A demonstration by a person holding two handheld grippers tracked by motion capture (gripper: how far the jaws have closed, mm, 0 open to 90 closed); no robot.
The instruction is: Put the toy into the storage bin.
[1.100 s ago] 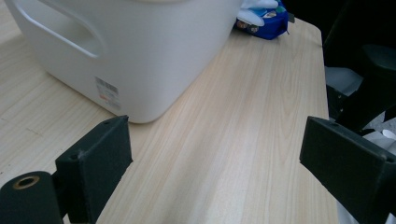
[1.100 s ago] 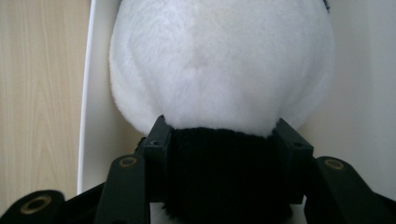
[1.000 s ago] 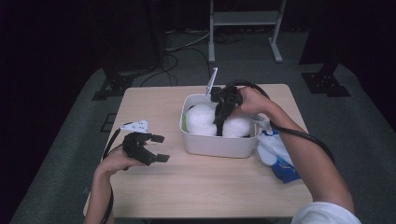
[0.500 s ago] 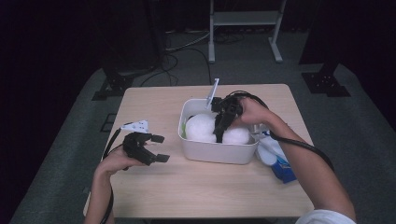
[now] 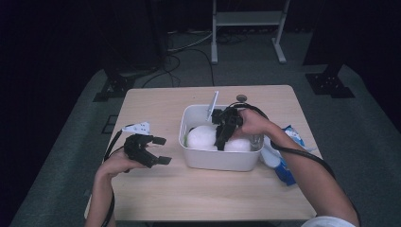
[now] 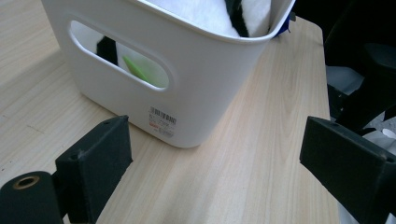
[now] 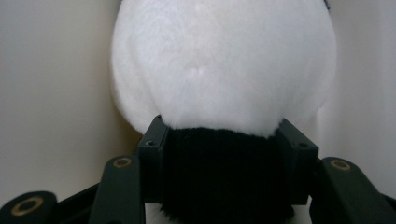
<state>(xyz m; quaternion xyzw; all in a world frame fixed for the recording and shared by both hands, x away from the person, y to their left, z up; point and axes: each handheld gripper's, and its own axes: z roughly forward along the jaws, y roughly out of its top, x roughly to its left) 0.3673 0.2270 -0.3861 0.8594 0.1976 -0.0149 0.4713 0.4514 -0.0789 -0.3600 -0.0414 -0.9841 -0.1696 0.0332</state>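
Observation:
A white bin [image 5: 217, 161] stands in the middle of the wooden table, with a white and black plush toy [image 5: 201, 137] inside it. My right gripper [image 5: 221, 137] reaches down into the bin. In the right gripper view its pads [image 7: 152, 140] press on the black part of the plush [image 7: 224, 60]; the jaws have just been opening a little with the toy still between them. My left gripper [image 5: 161, 150] rests open on the table left of the bin, jaws wide apart and bare [image 6: 215, 172], facing the bin's handle side [image 6: 196, 70].
A white flat piece [image 5: 213, 105] sticks up from the bin's far edge. Something green [image 6: 140, 70] shows through the handle slot. A blue and white packet [image 5: 283, 161] lies right of the bin, and a small white object [image 5: 137, 126] at the table's left.
My right hand has sunk lower into the bin with the plush toy. The left hand has stayed where it was.

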